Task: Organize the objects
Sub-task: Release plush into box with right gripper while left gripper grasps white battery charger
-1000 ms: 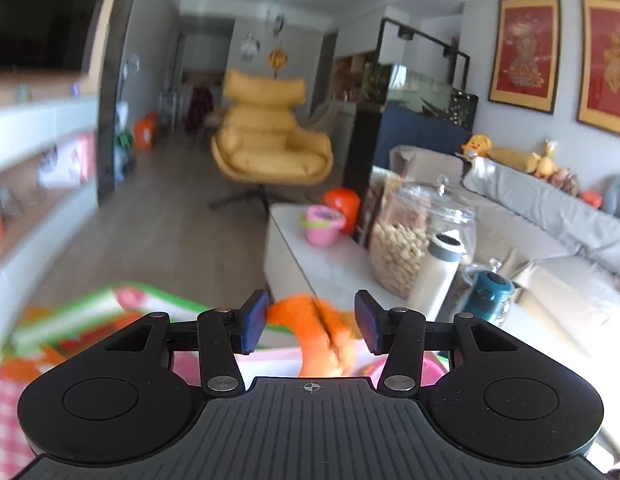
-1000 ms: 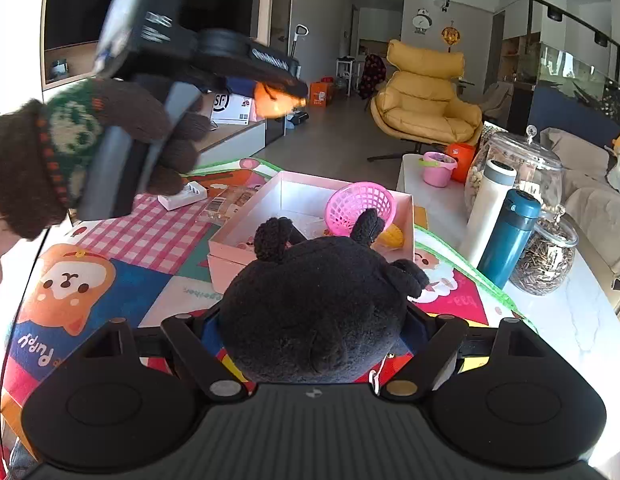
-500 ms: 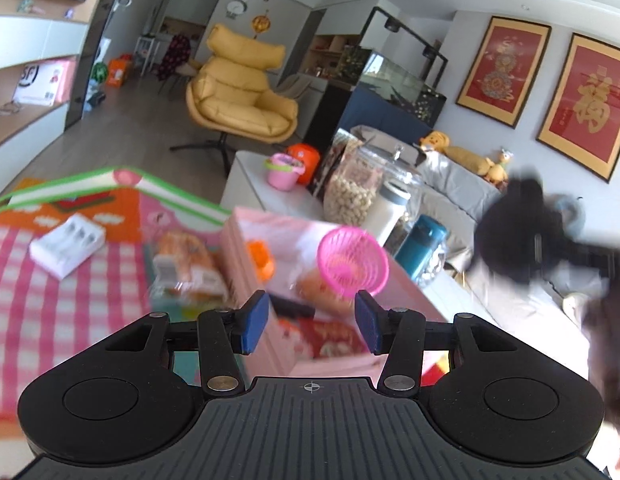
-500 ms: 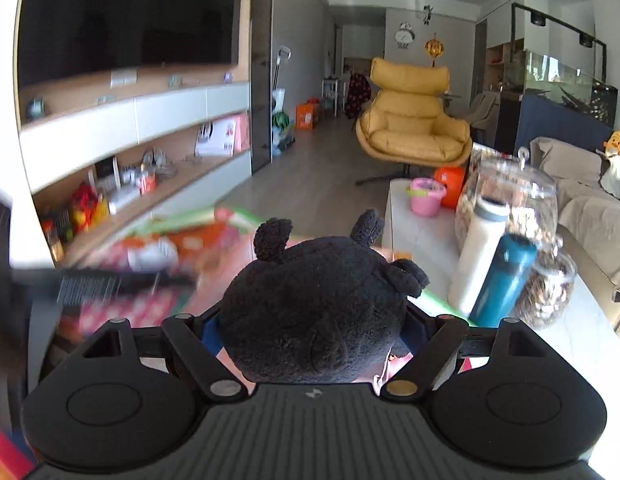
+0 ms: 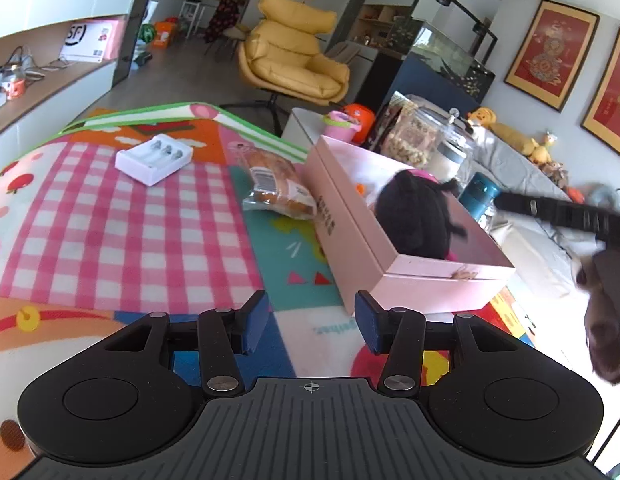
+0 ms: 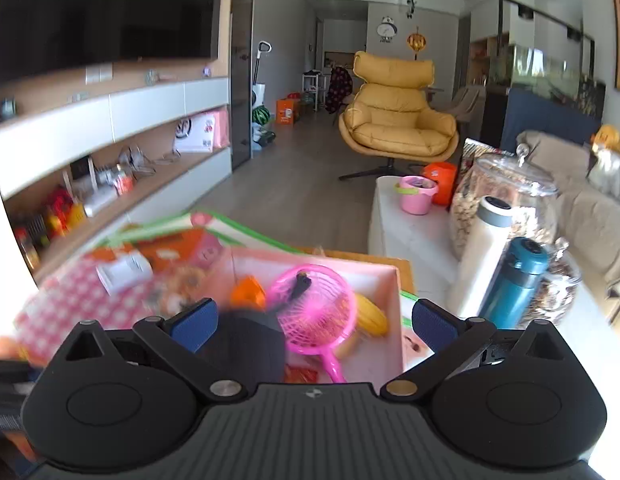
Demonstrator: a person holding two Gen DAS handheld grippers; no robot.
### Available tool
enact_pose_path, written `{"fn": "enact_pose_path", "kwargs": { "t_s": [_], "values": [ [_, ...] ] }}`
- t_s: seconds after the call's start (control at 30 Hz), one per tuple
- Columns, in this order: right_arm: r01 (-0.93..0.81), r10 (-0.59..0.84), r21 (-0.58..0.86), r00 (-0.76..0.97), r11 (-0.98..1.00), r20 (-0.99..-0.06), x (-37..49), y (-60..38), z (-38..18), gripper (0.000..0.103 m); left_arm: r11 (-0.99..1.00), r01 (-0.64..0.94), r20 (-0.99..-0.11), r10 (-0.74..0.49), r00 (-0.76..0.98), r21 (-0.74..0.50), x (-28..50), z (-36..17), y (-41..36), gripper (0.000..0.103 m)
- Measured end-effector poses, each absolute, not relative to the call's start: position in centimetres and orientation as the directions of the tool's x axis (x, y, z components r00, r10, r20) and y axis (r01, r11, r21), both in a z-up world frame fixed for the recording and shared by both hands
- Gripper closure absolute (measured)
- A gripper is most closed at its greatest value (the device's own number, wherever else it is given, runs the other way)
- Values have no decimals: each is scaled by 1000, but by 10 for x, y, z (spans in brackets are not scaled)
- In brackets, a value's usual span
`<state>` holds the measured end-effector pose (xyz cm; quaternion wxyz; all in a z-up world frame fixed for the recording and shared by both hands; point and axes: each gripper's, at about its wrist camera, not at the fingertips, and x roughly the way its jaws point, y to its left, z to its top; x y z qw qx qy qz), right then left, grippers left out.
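- Now the right gripper [image 6: 316, 322] stands wide above the pink box [image 5: 426, 276], its jaws just sprung apart, and nothing is pressed between the blue pads [image 6: 195, 322].
- Down in the box sits the black plush [image 5: 416, 212], clear of the pads; from the right wrist it shows as a dark blur low between the jaws, just left of the pink basket [image 6: 314, 312].
- Beside the basket in the box lie an orange toy [image 6: 247, 292] and a yellow one [image 6: 372, 314].
- Over on the left wrist view, the left gripper [image 5: 310, 322] hovers above the play mat [image 5: 109, 220], jaws at a middling gap with nothing in them.
- Its right pad [image 5: 368, 328] lines up just below the box's near corner; I cannot tell if it touches.
- On the mat, a bread packet [image 5: 277, 190] lies just beside the box's left wall.
- Further left, well apart from the box, a white charger [image 5: 153, 158] rests on the checked patch.
- At the right edge of that view the other gripper's black arm reaches in over the box, with a dark gloved hand [image 5: 606, 320] blurred below it.
- Behind the box on the white counter [image 6: 406, 236] stand a teal bottle [image 6: 514, 280], a white bottle [image 6: 482, 252], glass jars [image 6: 506, 196] and a pink cup [image 6: 416, 194].
- Across the room, a yellow armchair [image 6: 398, 112].
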<state>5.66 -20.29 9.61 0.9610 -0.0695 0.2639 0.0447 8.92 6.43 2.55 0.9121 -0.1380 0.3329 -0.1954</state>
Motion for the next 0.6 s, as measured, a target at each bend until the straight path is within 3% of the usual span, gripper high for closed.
{"fn": "enact_pose_path", "kwargs": {
  "t_s": [0.23, 0.4, 0.6],
  "values": [
    [-211, 49, -258, 853, 943, -519, 14, -167, 59, 0, 888, 238, -563, -438, 701, -394, 92, 18, 63, 51],
    [-260, 99, -194, 800, 946, -592, 9, -155, 35, 0, 894, 222, -580, -424, 696, -388, 90, 13, 63, 51],
    [-238, 90, -163, 784, 958, -614, 11, -149, 3, 0, 921, 193, -584, -367, 724, -340, 99, 20, 75, 51]
  ]
}}
